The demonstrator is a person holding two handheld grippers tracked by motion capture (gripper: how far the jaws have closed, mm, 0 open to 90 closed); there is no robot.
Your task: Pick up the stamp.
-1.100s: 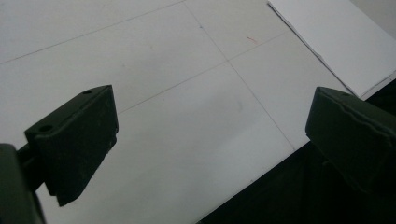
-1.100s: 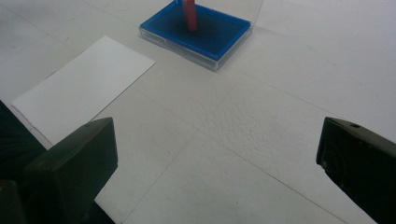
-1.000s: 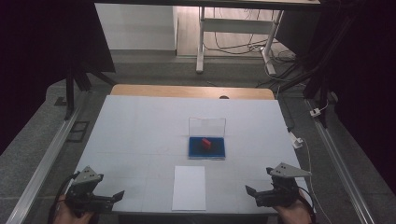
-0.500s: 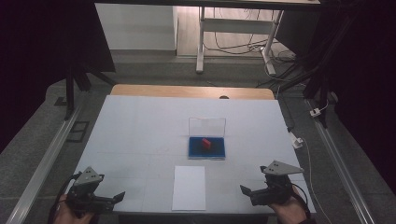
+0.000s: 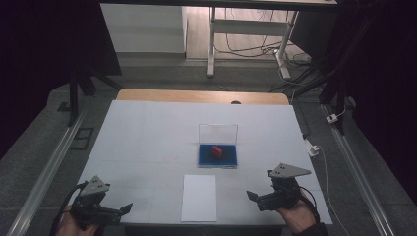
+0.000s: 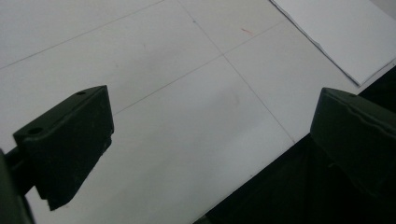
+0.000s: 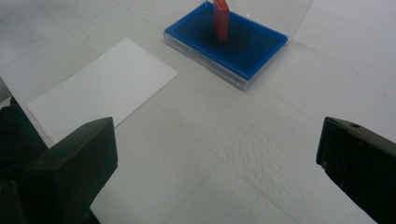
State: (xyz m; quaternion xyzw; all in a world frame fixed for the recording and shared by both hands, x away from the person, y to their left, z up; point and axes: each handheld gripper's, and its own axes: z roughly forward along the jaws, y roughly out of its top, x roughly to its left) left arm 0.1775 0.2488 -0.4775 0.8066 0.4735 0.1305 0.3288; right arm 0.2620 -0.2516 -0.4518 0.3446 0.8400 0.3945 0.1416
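Right gripper (image 5: 256, 197) jaws wide apart, nothing between them, low over the white table (image 5: 147, 137). Ahead of its fingers (image 7: 74, 172), off to their left: flat white rectangular paper sheet (image 7: 100, 91). Farther ahead, well apart from the fingers: clear plastic case with blue base (image 7: 252, 51), lid upright, small red block (image 7: 221, 21) standing in it. Left gripper (image 5: 123, 210) jaws also spread, empty, at near table edge; paper corner beyond its right finger (image 6: 359, 135).

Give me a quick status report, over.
Left gripper and right gripper open, empty, near table edge. Red block upright in blue case. Paper sheet between grippers.
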